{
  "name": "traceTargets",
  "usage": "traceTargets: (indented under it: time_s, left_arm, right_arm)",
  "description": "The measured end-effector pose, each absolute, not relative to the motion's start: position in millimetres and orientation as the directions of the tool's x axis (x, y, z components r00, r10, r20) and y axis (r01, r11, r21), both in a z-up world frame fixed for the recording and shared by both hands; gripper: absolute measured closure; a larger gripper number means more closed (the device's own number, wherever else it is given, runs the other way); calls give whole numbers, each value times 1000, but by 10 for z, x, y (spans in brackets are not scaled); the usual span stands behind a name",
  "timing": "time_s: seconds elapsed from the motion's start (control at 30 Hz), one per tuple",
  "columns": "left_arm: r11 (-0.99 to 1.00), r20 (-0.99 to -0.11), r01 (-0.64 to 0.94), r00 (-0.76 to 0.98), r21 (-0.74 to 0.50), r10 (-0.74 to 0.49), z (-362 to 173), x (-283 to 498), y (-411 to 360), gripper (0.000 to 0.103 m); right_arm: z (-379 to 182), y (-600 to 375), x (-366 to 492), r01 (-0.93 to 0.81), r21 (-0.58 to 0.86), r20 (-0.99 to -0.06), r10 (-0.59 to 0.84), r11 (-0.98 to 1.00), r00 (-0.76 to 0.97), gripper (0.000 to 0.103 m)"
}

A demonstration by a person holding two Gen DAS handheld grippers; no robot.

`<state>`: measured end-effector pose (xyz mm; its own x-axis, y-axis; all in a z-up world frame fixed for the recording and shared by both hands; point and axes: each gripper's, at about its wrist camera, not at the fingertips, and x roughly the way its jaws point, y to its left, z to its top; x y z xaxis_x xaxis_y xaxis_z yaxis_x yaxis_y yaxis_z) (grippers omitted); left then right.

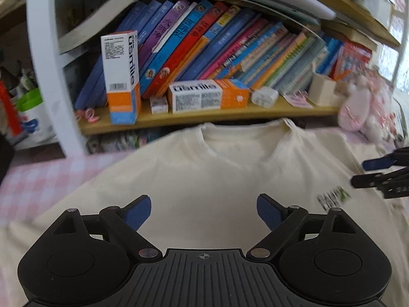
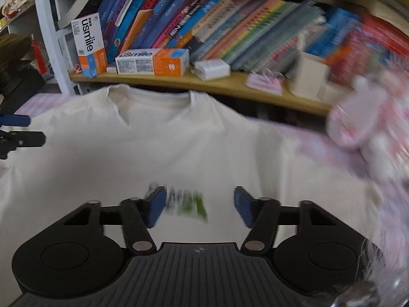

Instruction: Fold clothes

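low shelf [image 1: 209,117] just beyond shirt [image 1: 204,179]

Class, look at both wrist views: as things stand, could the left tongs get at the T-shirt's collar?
Probably yes. The left tongs hang open above the cream T-shirt, and only flat cloth lies between them and the collar. The right tongs sit off to the side.

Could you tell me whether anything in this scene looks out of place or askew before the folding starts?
Mostly tidy: the cream T-shirt lies flat, front up, collar toward the shelf. The books lean heavily to one side, and one usmile box lies on its side beside an upright one. Both grippers, left and right, are open above the shirt.
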<state>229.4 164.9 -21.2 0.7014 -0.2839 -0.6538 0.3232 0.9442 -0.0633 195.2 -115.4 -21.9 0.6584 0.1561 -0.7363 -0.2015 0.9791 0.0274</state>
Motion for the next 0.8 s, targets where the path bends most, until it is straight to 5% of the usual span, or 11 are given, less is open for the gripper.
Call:
traceTargets:
  time_s: [0.07,0.17,0.63,0.8]
  left_arm:
    - [941,-670,328,679,-86,-298,-276,2522,1651,66]
    - [935,-695,337,647,-109,-314,-385,2830,1642,77]
    - [909,-658,140,648,-393,-384,-735,3733,1873,81]
    - [912,-658,131,652,-390,-375,-714,3753,1860,77]
  right_arm:
    - [-273,-1101,2228,-210,33,-743,165,977,649,79]
    - [-337,-1049,2595,-195,67,-745,179,979,642,89]
    - [-605,-1050,3686,-45,183,-752,169,982,637,92]
    - [-605,-1055,3707,-37,189,-746,168,981,644,92]
